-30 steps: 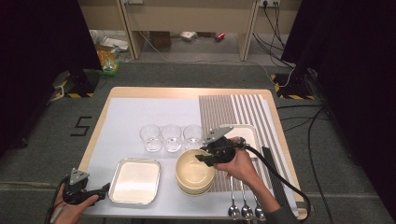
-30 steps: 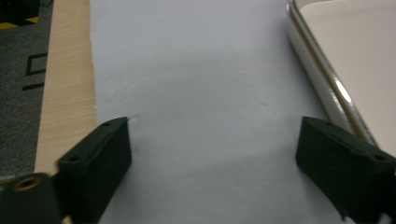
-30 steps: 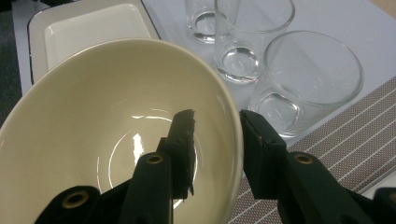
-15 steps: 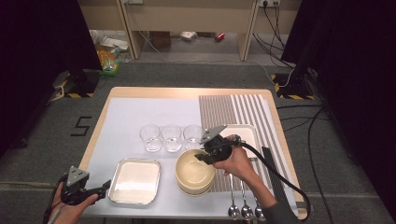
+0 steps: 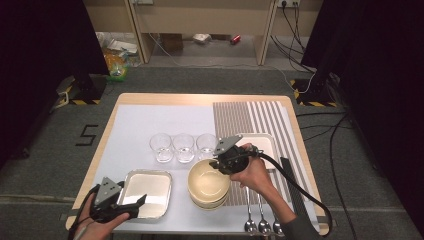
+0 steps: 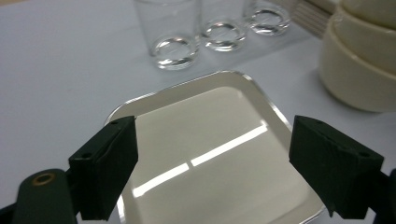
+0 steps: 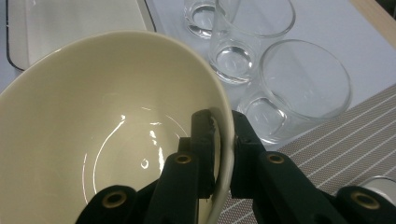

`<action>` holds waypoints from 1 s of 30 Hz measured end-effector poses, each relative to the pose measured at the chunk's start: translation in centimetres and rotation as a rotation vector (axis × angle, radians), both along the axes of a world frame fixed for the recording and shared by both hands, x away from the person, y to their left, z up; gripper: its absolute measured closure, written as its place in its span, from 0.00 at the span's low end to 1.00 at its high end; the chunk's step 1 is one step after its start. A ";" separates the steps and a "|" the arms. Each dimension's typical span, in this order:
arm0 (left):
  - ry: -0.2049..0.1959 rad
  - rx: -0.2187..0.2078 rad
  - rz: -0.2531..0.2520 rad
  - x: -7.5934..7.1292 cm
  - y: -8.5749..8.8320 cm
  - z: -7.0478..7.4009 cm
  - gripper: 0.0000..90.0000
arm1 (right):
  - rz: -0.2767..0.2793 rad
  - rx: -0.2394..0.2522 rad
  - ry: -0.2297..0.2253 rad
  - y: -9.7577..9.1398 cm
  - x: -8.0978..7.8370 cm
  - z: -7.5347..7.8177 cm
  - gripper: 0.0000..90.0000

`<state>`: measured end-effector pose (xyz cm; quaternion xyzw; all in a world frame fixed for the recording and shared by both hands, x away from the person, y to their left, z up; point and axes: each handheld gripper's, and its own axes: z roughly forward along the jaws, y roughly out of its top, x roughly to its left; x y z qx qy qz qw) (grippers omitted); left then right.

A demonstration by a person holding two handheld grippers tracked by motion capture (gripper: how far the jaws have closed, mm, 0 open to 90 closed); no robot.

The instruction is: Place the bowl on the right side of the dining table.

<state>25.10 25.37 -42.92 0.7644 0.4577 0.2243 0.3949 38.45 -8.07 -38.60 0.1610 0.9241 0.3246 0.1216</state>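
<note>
At a desk laid with a pale cloth, the right gripper (image 5: 218,163) is clamping the rim of the top cream bowl (image 5: 206,179) in a stack of bowls sitting near the desk's front edge, toward its right side. Its jaws have just been closing and are now nearly together, one pad inside the bowl (image 7: 116,130) and one outside, with the thin rim pinched between them. The left gripper (image 5: 139,202) is hovering at the front-left corner, its jaws standing wide apart with nothing held, reaching over the near edge of a square metal tray (image 5: 147,192); the tray (image 6: 215,154) is lying flat between the spread jaws without touching them. Three clear glasses (image 5: 183,148) are standing in a row behind tray and bowls, toward the middle of the desk. Three spoons (image 5: 261,226) are lying at the front edge, right of the bowls.
</note>
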 end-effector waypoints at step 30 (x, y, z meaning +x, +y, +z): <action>-0.010 -0.095 -0.164 1.3 -10.1 0.5 0.17 | -0.012 -0.083 -0.135 0.9 -1.7 1.2 0.93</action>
